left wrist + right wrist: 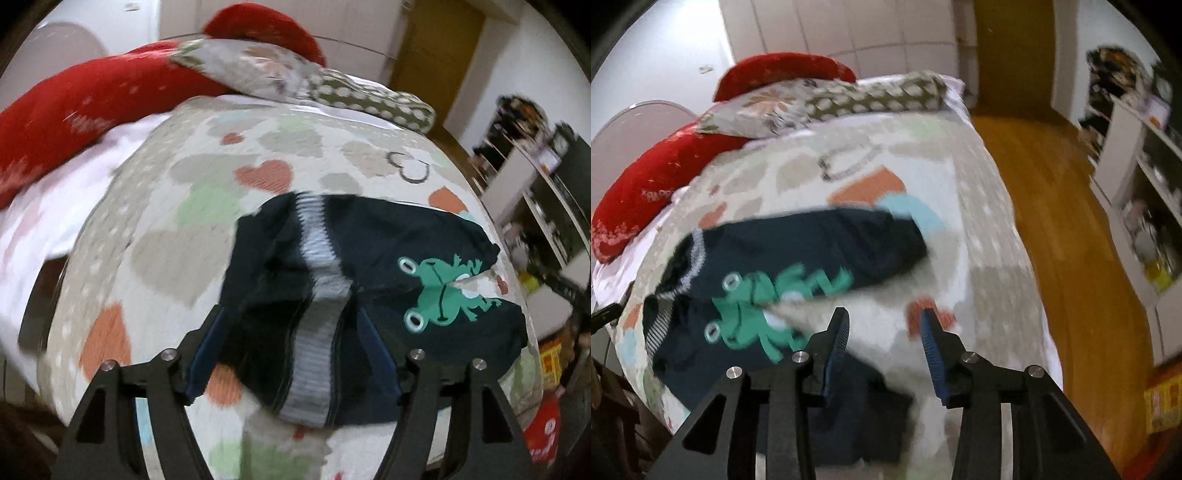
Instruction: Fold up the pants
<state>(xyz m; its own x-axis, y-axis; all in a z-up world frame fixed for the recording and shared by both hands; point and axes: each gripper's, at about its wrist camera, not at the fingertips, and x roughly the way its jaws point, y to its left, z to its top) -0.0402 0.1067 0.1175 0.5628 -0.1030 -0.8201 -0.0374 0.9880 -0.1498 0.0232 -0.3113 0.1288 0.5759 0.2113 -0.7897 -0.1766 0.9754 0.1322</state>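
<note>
Small navy pants with a grey ribbed waistband and a green frog print lie on a heart-patterned bedspread. My left gripper is open, its blue-padded fingers either side of the waistband. In the right wrist view the pants lie left of centre, with the frog print near the left finger. My right gripper is open and empty, over the bedspread just right of the pants' legs.
Red cushions and patterned pillows lie at the bed's far end. A wooden floor runs along the bed's right side, with white shelving full of items beyond it. The bed edge is close on the right.
</note>
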